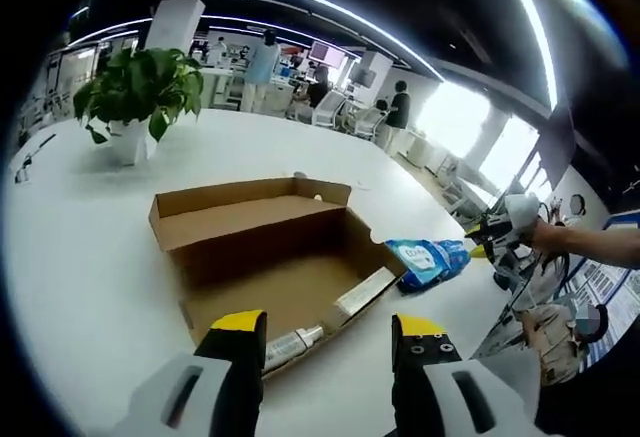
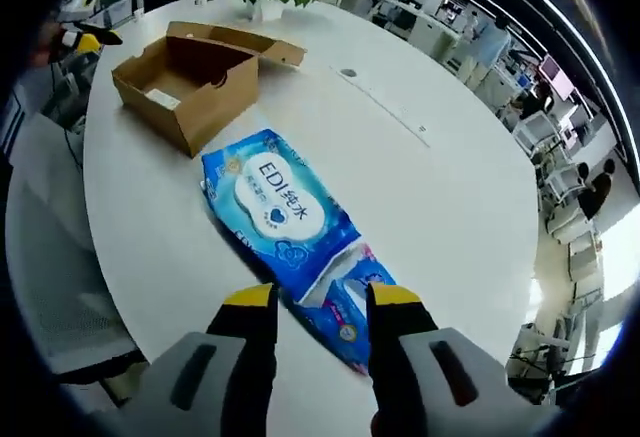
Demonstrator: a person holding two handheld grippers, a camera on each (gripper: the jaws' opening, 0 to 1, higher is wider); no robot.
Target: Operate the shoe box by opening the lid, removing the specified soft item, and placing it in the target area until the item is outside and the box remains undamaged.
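Right tongs (image 2: pixel 310 302) clamped on the near end of the blue wipes pack (image 2: pixel 285 212), lying flat on the white counter (image 2: pixel 450 207) just short of the open shoe box (image 2: pixel 190 82). Left tongs (image 1: pixel 325 332) spread wide, gripping nothing, just before the box's near edge.

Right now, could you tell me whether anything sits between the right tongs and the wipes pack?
Nothing visible does. The right tongs already straddle the near end of the wipes pack, which lies flat on the table outside the open box.
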